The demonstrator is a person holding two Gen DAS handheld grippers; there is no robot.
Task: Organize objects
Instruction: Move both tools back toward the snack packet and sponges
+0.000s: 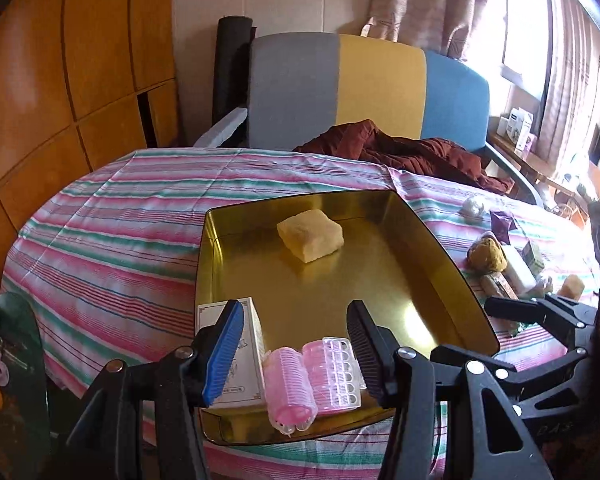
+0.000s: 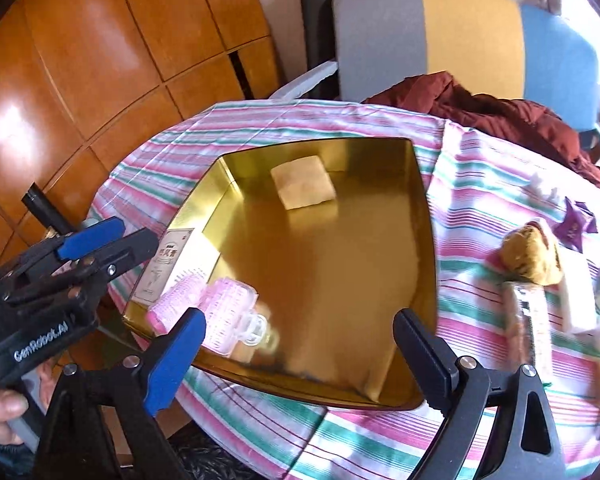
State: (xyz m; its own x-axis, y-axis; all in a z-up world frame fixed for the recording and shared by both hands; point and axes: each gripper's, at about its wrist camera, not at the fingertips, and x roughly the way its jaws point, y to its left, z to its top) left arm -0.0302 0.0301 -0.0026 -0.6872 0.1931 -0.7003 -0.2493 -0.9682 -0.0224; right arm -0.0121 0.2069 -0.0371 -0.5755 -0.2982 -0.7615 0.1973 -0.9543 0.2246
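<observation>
The striped tablecloth (image 2: 340, 432) fills most of both views, and on it sits the gold tray (image 1: 416, 220) — shallow, glossy, walls low all round. That's the collecting place, by the look of it. Inside: a yellow sponge (image 1: 310, 240) toward the far end, a white box (image 1: 236, 360) standing in the near left corner, and two pink hair rollers (image 1: 290, 390) lying just beside the box.

Left gripper (image 1: 296, 344) hangs over that near corner, jaws spread wide, nothing between them — the rollers lie below the gap, not pinched. Right gripper (image 2: 296, 356) is wide open too, empty, hovering over the tray's near edge.

Out on the cloth to the right wait the loose bits: a brown scrubber (image 2: 532, 256), a wrapped bar (image 2: 526, 328), a purple wrapper (image 2: 576, 224), all crowded together, some touching.

Risks, I'd say: the two grippers are near each other, so a reach across could knock them together. That box stands upright, and a brush from the blue pad could tip it onto the rollers. The rollers are round and could roll on that slick floor if nudged. And in the crowded pile, closing on one item may drag its neighbour along, or off the table edge.
</observation>
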